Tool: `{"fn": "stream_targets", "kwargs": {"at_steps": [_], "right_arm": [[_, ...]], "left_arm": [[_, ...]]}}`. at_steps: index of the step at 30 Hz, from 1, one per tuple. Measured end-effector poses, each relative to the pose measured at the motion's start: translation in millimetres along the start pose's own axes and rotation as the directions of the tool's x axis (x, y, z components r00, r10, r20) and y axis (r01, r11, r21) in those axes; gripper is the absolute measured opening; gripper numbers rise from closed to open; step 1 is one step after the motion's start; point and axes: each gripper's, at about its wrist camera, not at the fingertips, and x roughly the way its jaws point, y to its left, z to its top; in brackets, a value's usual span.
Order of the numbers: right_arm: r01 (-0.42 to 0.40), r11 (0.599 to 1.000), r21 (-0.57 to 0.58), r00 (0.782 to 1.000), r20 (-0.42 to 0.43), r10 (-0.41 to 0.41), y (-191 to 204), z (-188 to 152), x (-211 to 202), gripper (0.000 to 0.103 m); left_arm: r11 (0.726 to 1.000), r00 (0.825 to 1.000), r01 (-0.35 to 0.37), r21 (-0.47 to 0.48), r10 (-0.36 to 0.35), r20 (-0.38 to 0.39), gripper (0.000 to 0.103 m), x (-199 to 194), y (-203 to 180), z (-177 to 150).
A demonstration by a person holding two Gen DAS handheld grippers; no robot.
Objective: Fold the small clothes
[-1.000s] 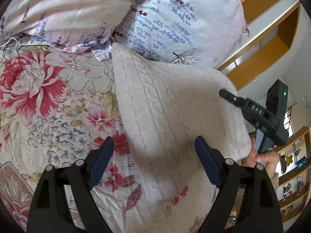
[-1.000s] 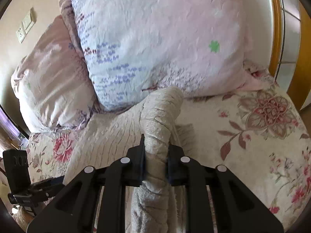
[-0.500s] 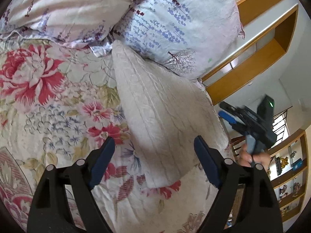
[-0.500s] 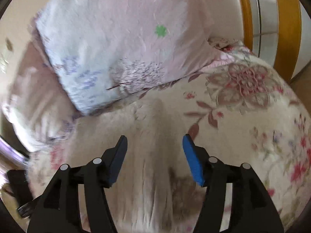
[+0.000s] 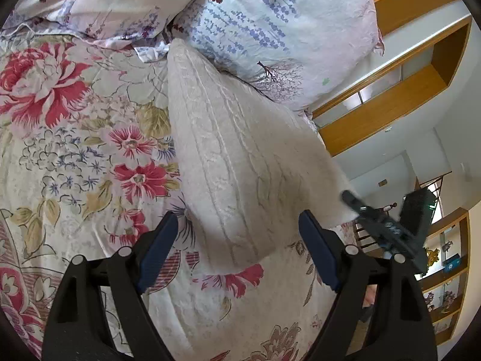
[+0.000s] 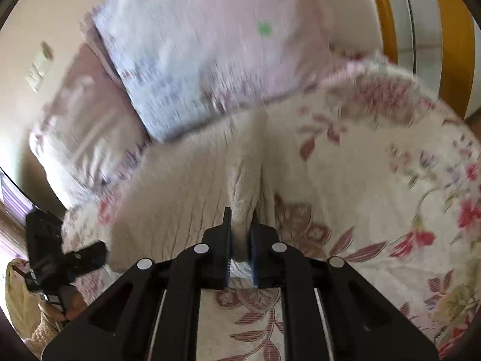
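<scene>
A cream cable-knit garment (image 5: 237, 162) lies folded lengthwise on the floral bedspread, running from the pillows toward me. My left gripper (image 5: 237, 240) is open and empty, its blue pads on either side of the garment's near end, just above it. In the blurred right wrist view the garment (image 6: 192, 180) lies flat, and my right gripper (image 6: 240, 228) is shut on a pinched fold at its near right edge. The right gripper also shows in the left wrist view (image 5: 387, 228) at the garment's right corner. The left gripper shows at the lower left of the right wrist view (image 6: 90, 255).
The floral bedspread (image 5: 75, 150) covers the bed. Two pale floral pillows (image 5: 270, 21) lean at the head of the bed, touching the garment's far end. A wooden headboard and shelves (image 5: 390, 99) stand to the right.
My right gripper let go of the rolled fabric, opened, then dropped and shut on the garment's near right edge. The garment now lies flatter. My left gripper stayed open and barely moved.
</scene>
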Motion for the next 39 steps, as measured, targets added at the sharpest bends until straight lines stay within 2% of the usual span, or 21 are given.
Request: {"fn": "stream_targets", "kwargs": {"at_steps": [4, 7, 8, 9, 11, 12, 14, 15, 17, 19, 21, 22, 25, 27, 29, 34, 36, 39], "right_arm": [[0.081, 0.997, -0.014, 0.996, -0.034, -0.082, -9, -11, 4, 0.01], [0.123, 0.992, 0.019, 0.991, -0.061, -0.122, -23, -18, 13, 0.009], [0.146, 0.989, 0.02, 0.987, -0.069, -0.144, -26, -19, 18, 0.009], [0.166, 0.986, 0.021, 0.983, -0.086, -0.164, -29, -20, 24, 0.009], [0.157, 0.987, 0.04, 0.98, -0.127, -0.15, -33, -22, 34, 0.01], [0.146, 0.988, 0.051, 0.982, -0.127, -0.138, -33, -21, 34, 0.011], [0.112, 0.99, 0.083, 0.99, -0.099, -0.103, -33, -18, 25, 0.014], [0.089, 0.99, 0.105, 0.994, -0.074, -0.081, -33, -16, 17, 0.018], [0.094, 0.99, 0.105, 0.996, -0.014, -0.093, -30, -14, 5, 0.02], [0.104, 0.993, 0.05, 0.991, 0.078, -0.107, -17, -12, -10, 0.02], [0.06, 0.998, -0.015, 0.993, 0.098, -0.058, -3, -12, -14, 0.02], [0.045, 0.998, -0.046, 0.996, 0.085, -0.041, 5, -12, -11, 0.02], [0.064, 0.99, -0.127, 0.998, 0.021, -0.061, 20, -17, 7, 0.02], [0.1, 0.985, -0.144, 0.994, -0.038, -0.106, 20, -25, 23, 0.02], [0.15, 0.978, -0.145, 0.98, -0.112, -0.167, 12, -33, 40, 0.02], [0.11, 0.989, -0.095, 0.986, -0.114, -0.12, -3, -39, 40, 0.021], [0.103, 0.991, -0.083, 0.985, -0.131, -0.114, -3, -35, 39, 0.021], [0.083, 0.996, -0.043, 0.989, -0.123, -0.088, -3, -24, 26, 0.03]], "left_arm": [[1.0, 1.0, -0.01, 0.015, 0.01, -0.016, 0.08, 3, -1, -1], [0.999, 0.999, -0.018, 0.029, 0.02, -0.045, 0.073, 9, 0, -4], [0.999, 0.998, -0.021, 0.032, 0.023, -0.054, 0.069, 10, 0, -5], [0.999, 0.998, -0.022, 0.035, 0.024, -0.062, 0.059, 12, 0, -5], [0.999, 0.996, -0.02, 0.044, 0.024, -0.086, 0.046, 17, 1, -7], [0.998, 0.995, -0.031, 0.05, 0.035, -0.088, 0.045, 18, 1, -8], [0.998, 0.996, -0.035, 0.058, 0.04, -0.085, 0.046, 18, 2, -8], [0.998, 0.996, -0.034, 0.054, 0.039, -0.086, 0.048, 17, 2, -8], [0.998, 0.996, -0.038, 0.041, 0.041, -0.082, 0.056, 15, 4, -7], [0.998, 0.996, -0.045, 0.043, 0.048, -0.076, 0.057, 14, 5, -8], [0.998, 0.996, -0.051, 0.046, 0.054, -0.074, 0.057, 14, 5, -9], [0.997, 0.995, -0.054, 0.05, 0.058, -0.076, 0.057, 15, 5, -8], [0.993, 0.993, -0.088, 0.084, 0.094, -0.071, 0.057, 16, 1, -10], [0.987, 0.99, -0.115, 0.113, 0.123, -0.066, 0.057, 17, -4, -12], [0.979, 0.986, -0.143, 0.143, 0.153, -0.062, 0.057, 19, -9, -13], [0.962, 0.978, -0.188, 0.197, 0.203, -0.055, 0.057, 23, -16, -16], [0.961, 0.975, -0.196, 0.197, 0.212, -0.063, 0.069, 22, -17, -15], [0.976, 0.987, -0.139, 0.167, 0.15, -0.054, 0.081, 11, -16, -10]]}}
